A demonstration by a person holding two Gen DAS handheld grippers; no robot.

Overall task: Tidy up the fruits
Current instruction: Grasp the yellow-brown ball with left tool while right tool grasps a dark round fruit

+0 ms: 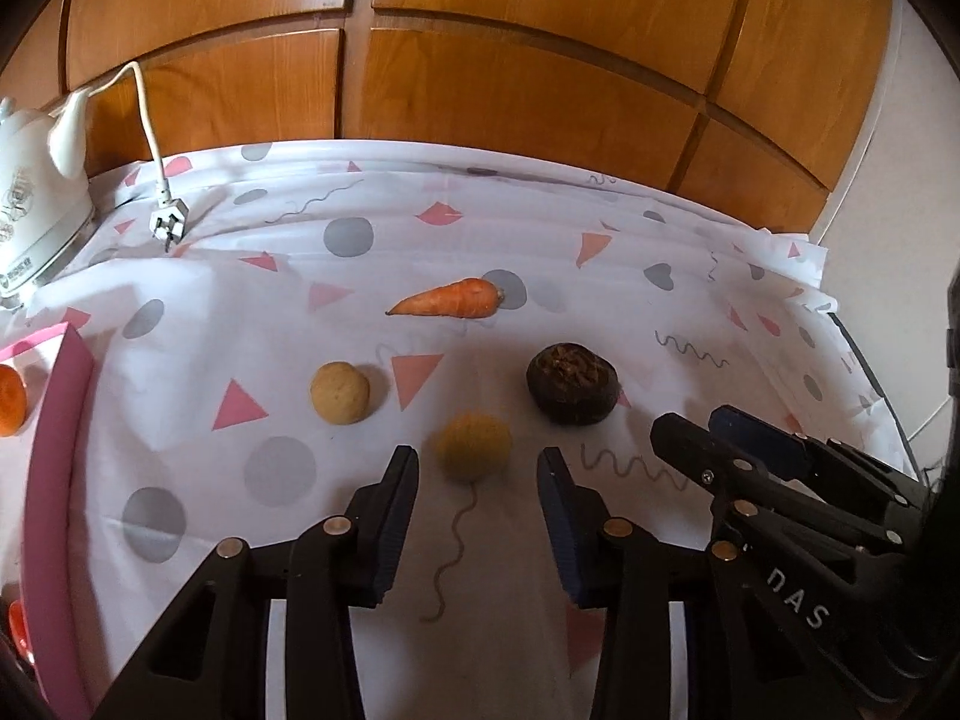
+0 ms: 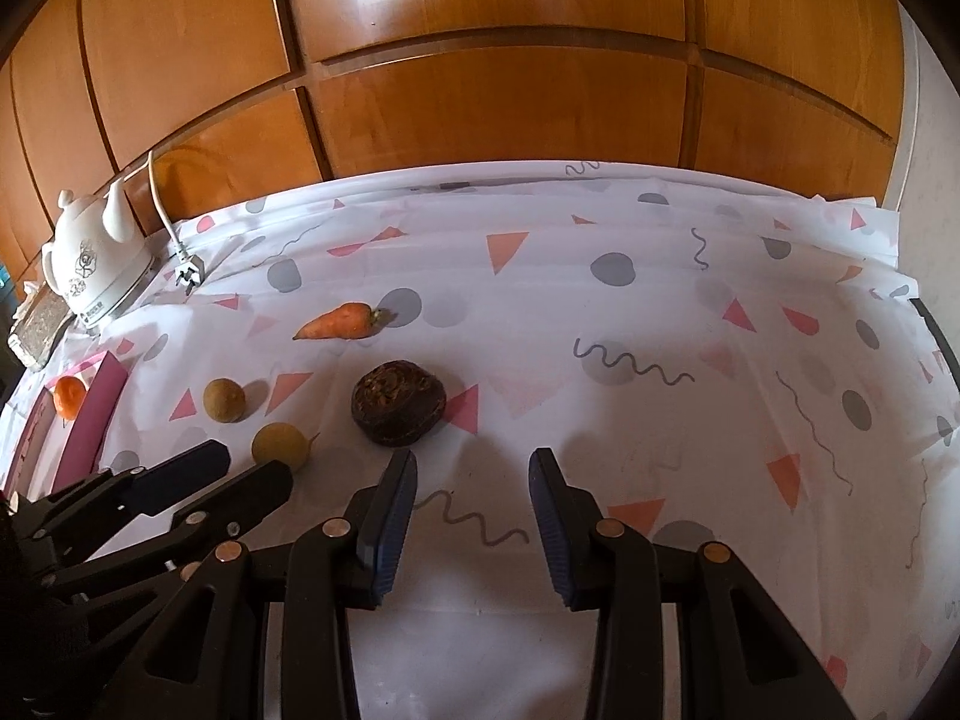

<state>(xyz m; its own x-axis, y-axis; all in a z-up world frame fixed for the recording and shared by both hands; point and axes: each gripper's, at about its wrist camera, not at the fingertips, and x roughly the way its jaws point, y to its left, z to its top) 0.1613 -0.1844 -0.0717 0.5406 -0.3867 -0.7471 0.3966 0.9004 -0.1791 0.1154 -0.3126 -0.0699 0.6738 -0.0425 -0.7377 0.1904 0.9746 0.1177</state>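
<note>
Cloth: white sheet (image 1: 198, 438), creased, printed with grey dots, pink triangles and squiggles, spread over the table in front of glossy wooden panels (image 1: 510, 90).
Carrot (image 1: 447, 300): orange, tapered, smooth skin, lying flat with its tip to the left in my view – well behind the round fruits.
Dark fruit (image 1: 573, 384): squat and round, near-black, rough brown fibrous top.
Tan fruit (image 1: 339, 393): round, matte, pale, left of the dark one.
Yellow fruit (image 1: 474, 449): round, dull, blurred; it sits on the cloth just ahead of my left gripper's tips.
Left gripper (image 1: 478, 468): black fingers, blue ribbed pads, jaws narrowly parted, nothing gripped – pads not touching the fruit.
Right gripper (image 2: 472, 471): same build, jaws narrowly parted, only bare cloth between them; dark fruit just ahead to the left.
Pink tray (image 1: 57, 480): flat-walled, far left, with an orange fruit (image 1: 11, 399) inside.
Kettle (image 1: 36, 192): white glazed ceramic, corded, plug (image 1: 168, 225) loose on the cloth.
</note>
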